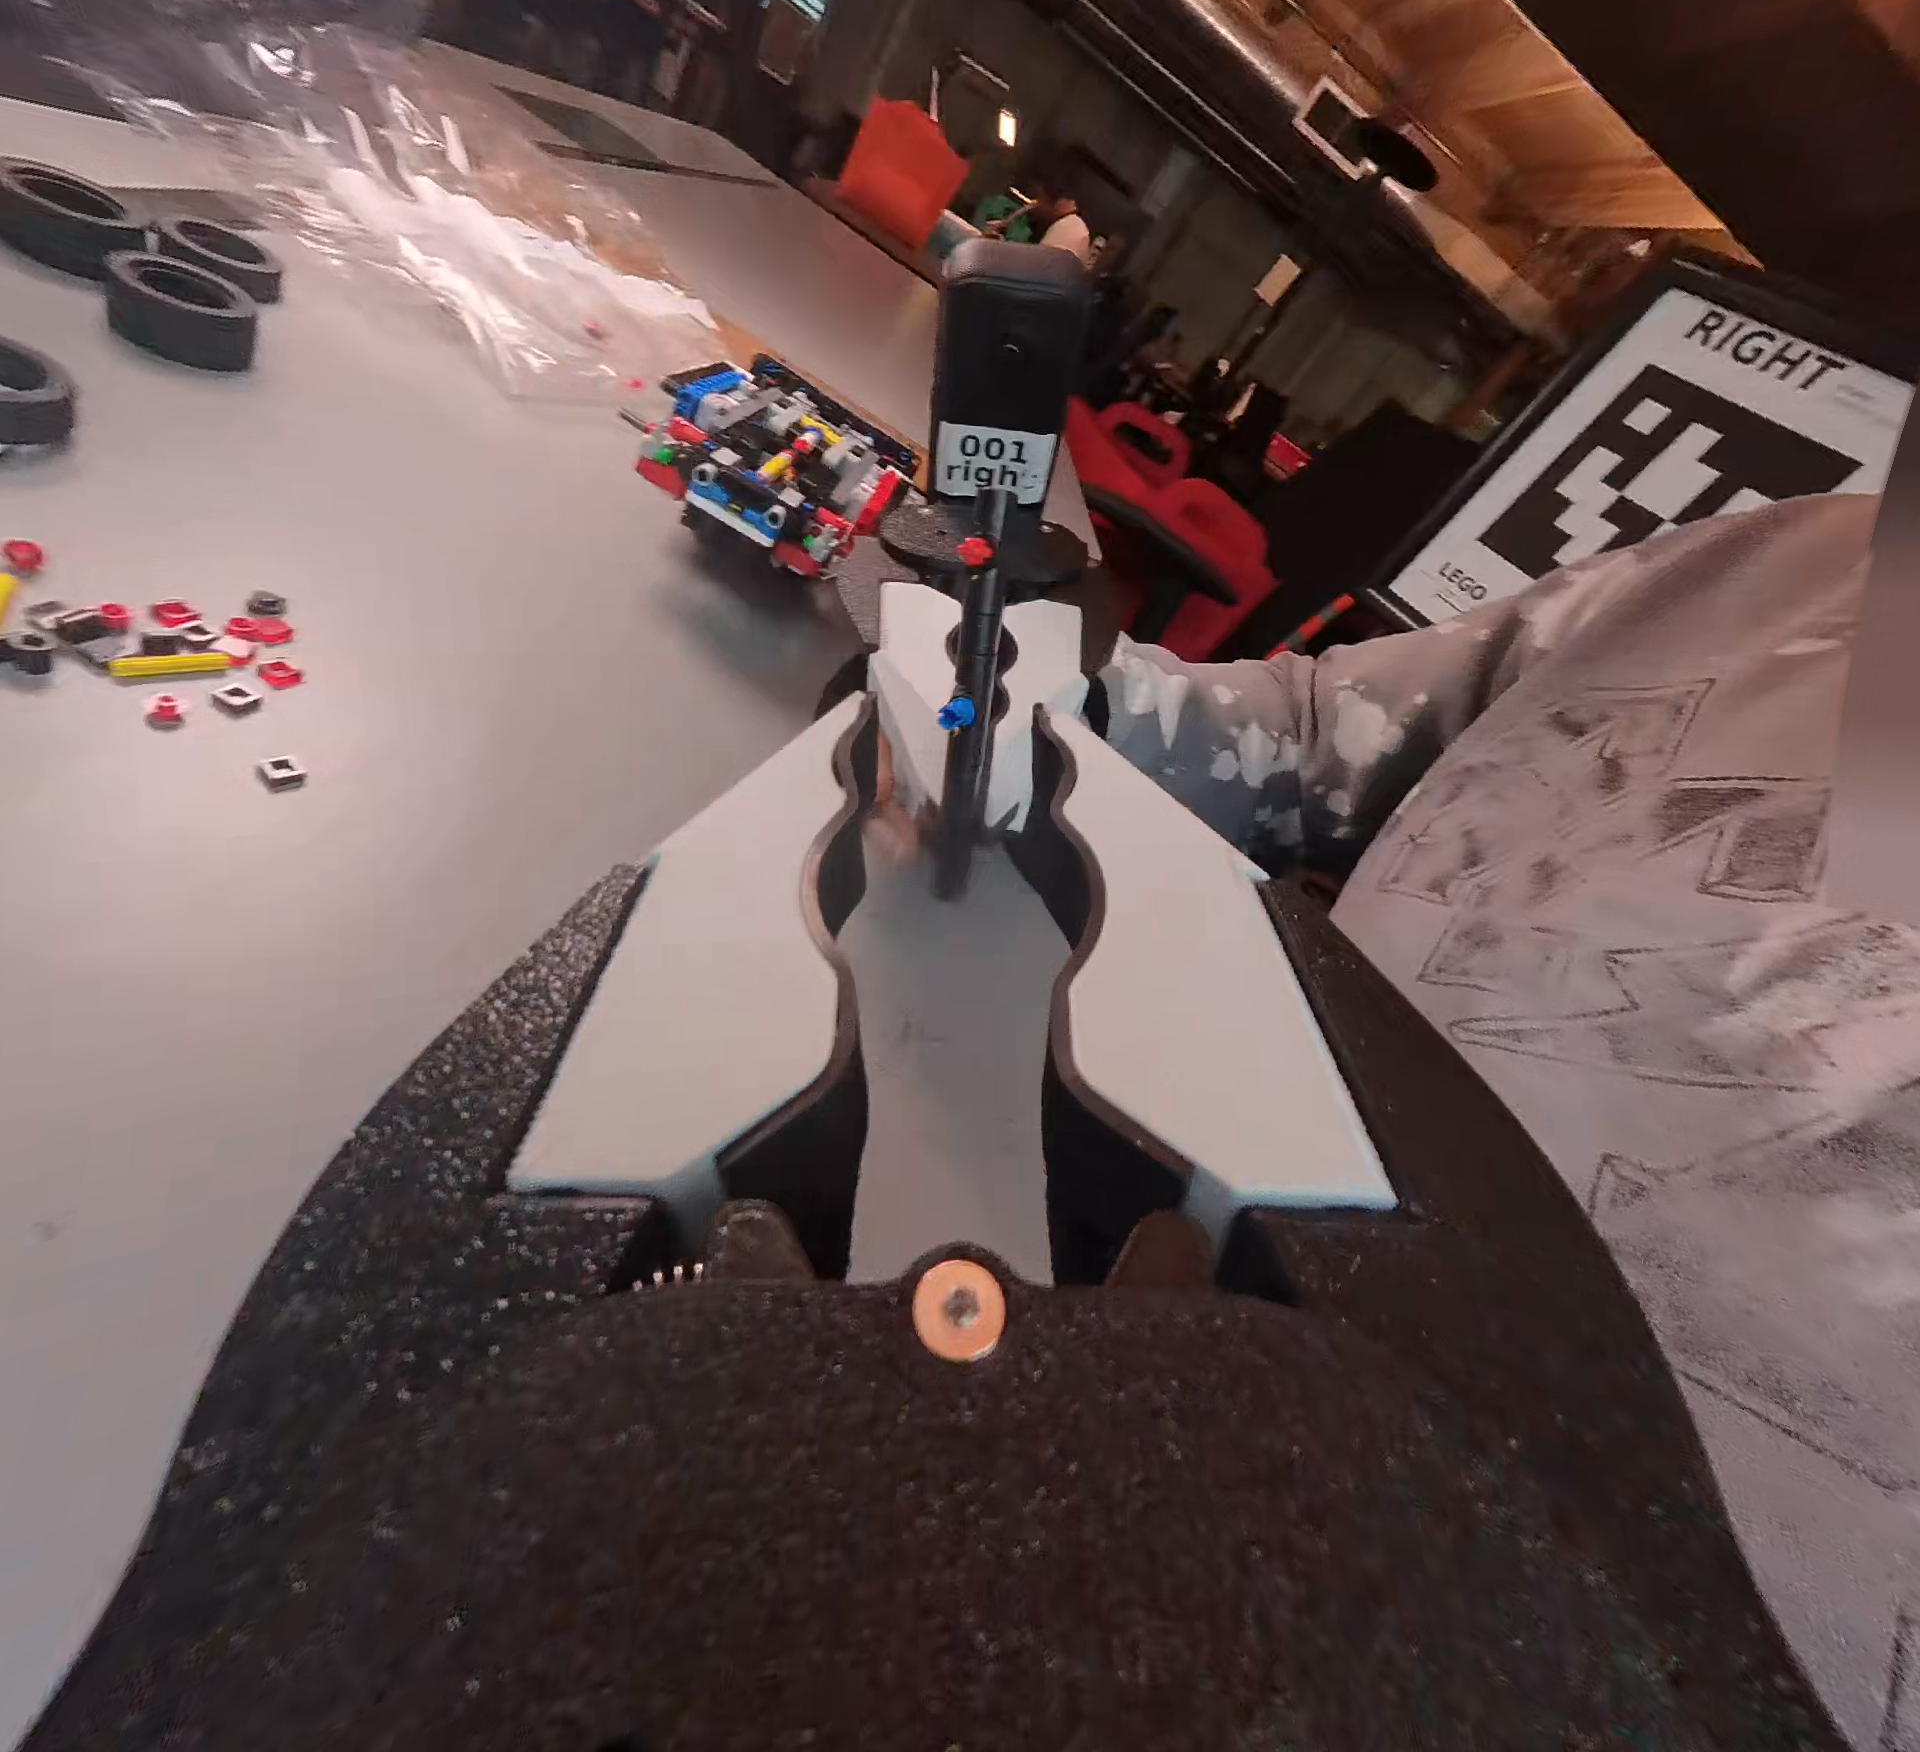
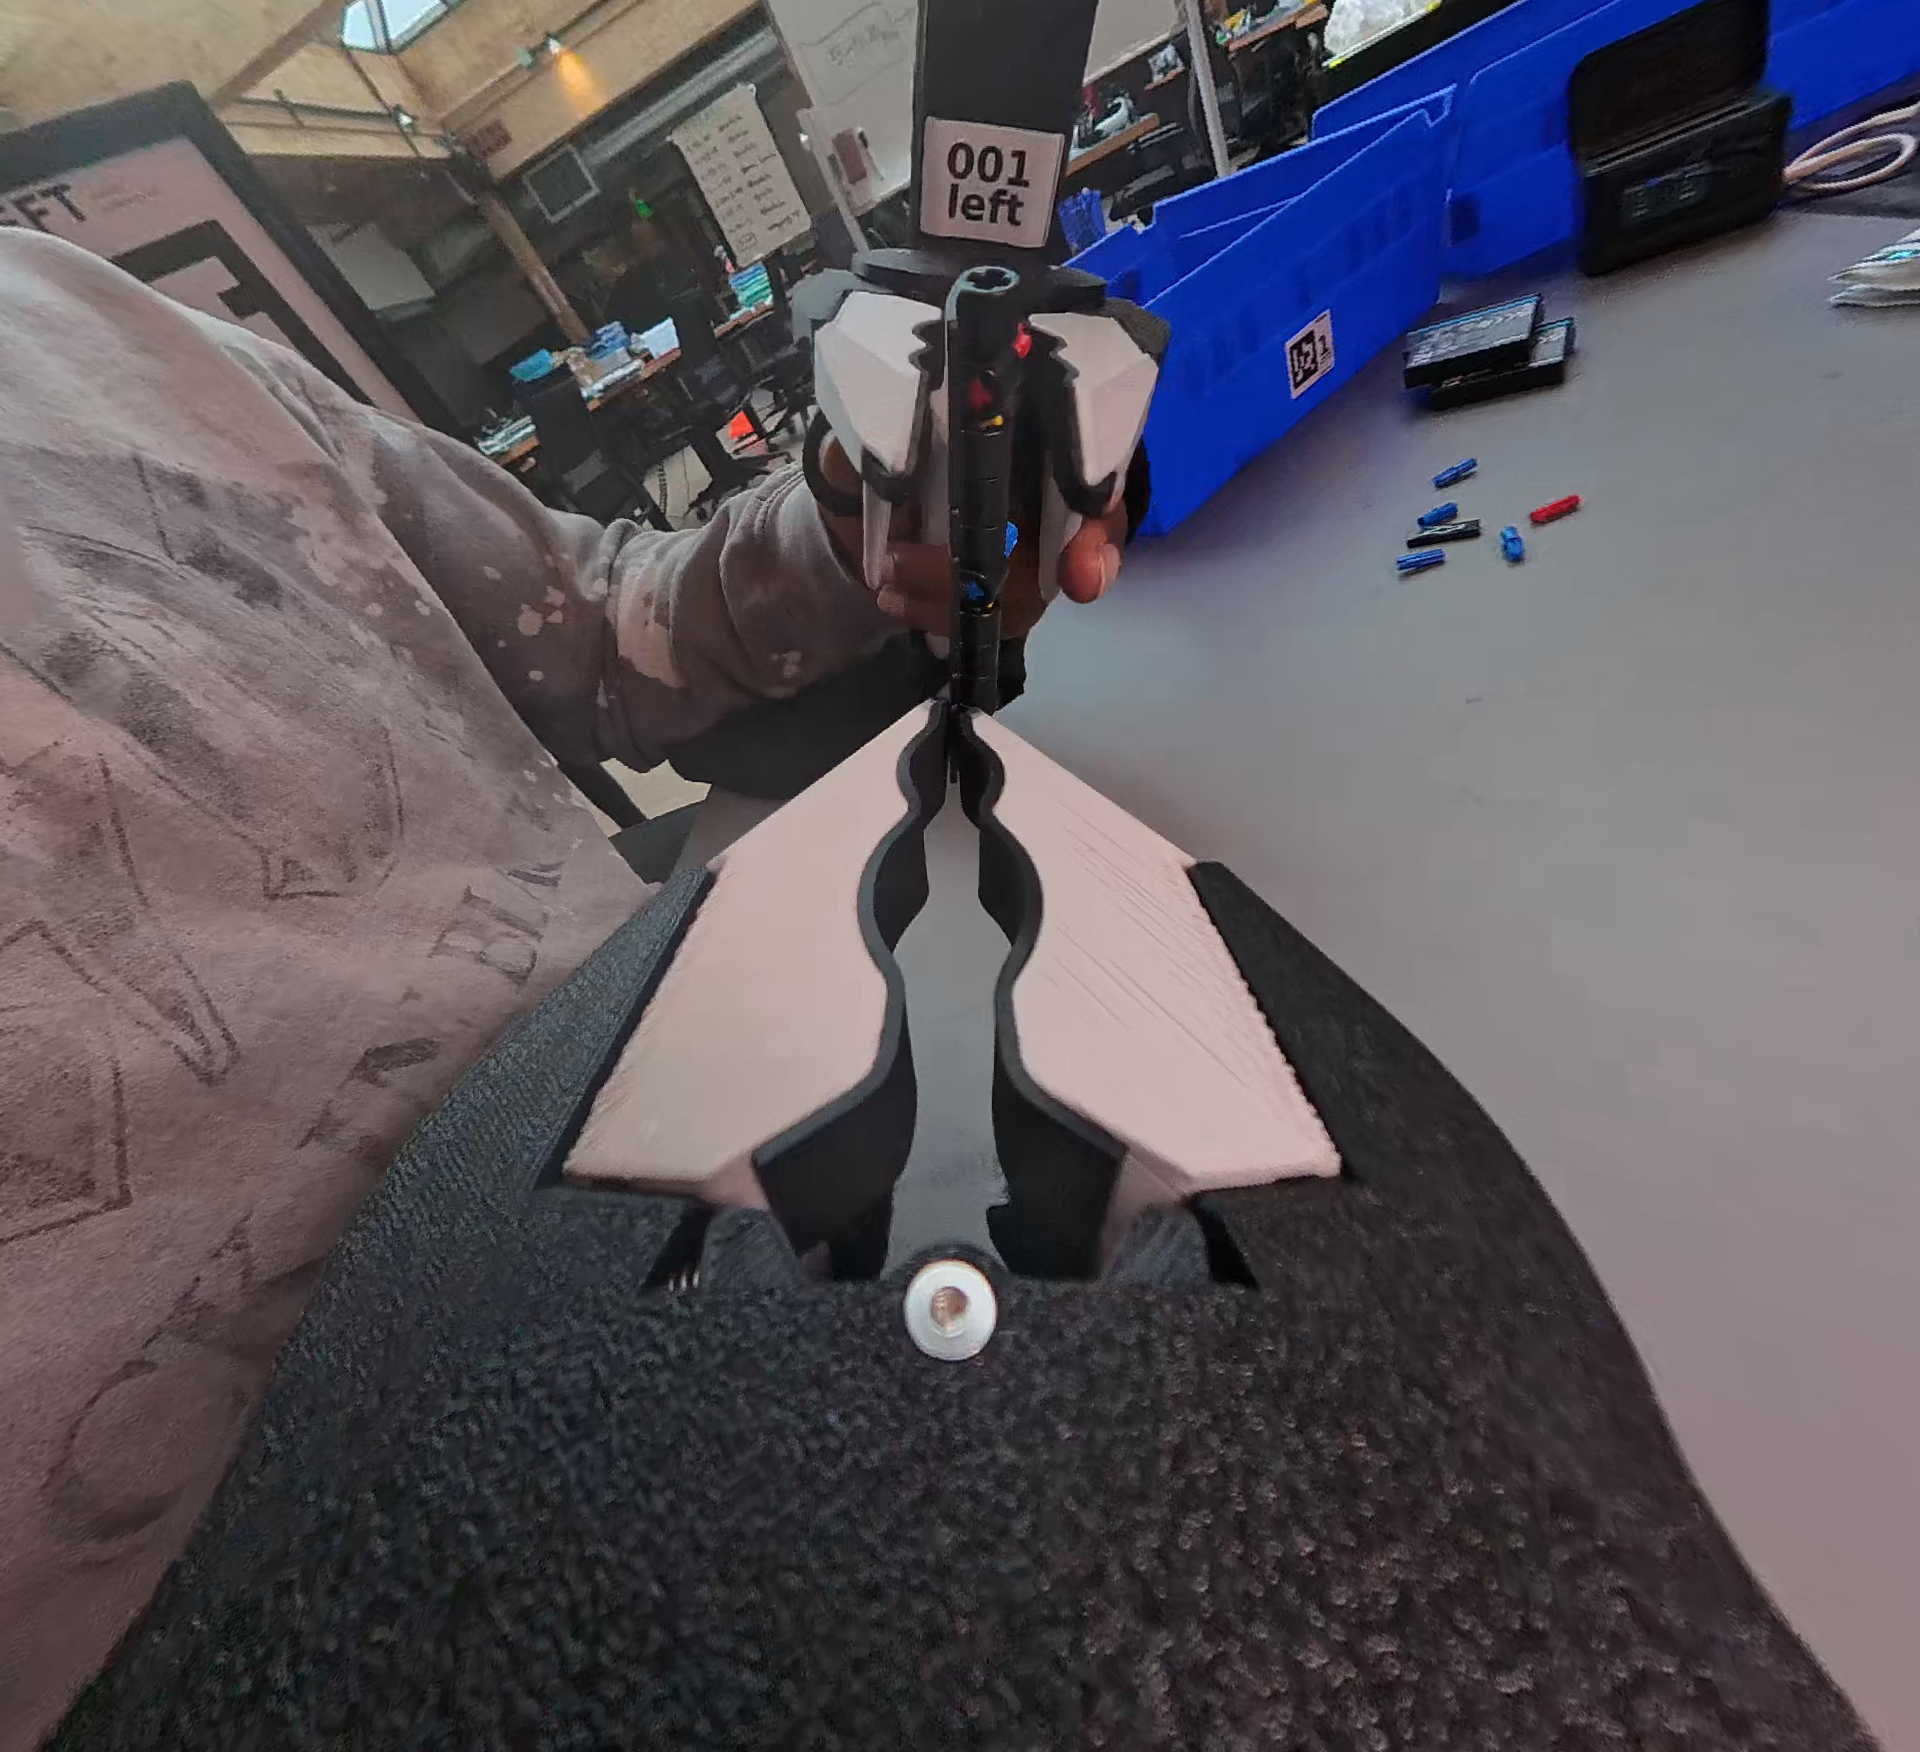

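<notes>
Here I hold a slim black beam [image 2: 975, 497], studded with red, blue and yellow pins, between my two claws. My right claw [image 2: 951, 715] is pinched on its near end. My left claw [image 1: 951, 736] stands slightly parted about the other end, at twelve o'clock, steadying it above the grey surface [image 1: 436, 871].

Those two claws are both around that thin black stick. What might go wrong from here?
1. The right gripper pinches the black stick only at its very end, so the stick could twist or slip out.
2. The left gripper stands open around the stick, not clamping it, so it would likely not stop a slip.
3. A blue peg juts from the stick's side; closing fingers might knock it loose.
</notes>
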{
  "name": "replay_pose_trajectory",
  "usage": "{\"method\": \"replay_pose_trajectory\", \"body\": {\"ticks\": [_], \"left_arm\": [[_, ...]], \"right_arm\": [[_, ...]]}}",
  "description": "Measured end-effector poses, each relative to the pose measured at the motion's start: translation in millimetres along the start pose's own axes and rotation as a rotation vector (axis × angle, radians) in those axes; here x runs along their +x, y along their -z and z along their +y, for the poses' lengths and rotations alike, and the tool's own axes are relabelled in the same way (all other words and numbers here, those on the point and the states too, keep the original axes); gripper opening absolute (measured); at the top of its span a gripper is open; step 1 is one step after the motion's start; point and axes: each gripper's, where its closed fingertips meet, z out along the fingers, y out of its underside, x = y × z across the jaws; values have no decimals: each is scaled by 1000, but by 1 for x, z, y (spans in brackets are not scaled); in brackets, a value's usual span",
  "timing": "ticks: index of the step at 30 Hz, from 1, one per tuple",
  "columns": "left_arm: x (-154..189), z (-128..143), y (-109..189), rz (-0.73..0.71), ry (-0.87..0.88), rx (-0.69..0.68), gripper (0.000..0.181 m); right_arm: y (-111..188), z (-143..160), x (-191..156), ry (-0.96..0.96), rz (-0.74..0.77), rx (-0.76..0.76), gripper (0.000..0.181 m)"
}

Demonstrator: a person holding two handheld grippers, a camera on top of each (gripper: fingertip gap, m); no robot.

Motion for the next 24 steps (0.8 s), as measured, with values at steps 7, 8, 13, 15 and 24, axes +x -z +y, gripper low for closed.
{"method": "replay_pose_trajectory", "body": {"ticks": [7, 8, 13, 15, 24], "left_arm": [[11, 17, -6, 21, -41, -82, 5], [11, 17, -6, 16, -41, -83, 5], [8, 17, -3, -12, -40, -75, 2], [6, 20, -3, -31, -60, -96, 2], [19, 23, -8, 20, -74, -90, 2]], "right_arm": [[-5, 5, -10, 9, -38, -31, 1], [-5, 6, -10, 6, -37, -34, 1], [-4, 5, -5, 45, 8, -28, 16], [-3, -5, -8, 57, 8, 24, 26], [1, -13, -14, 84, -25, 61, 6]]}}
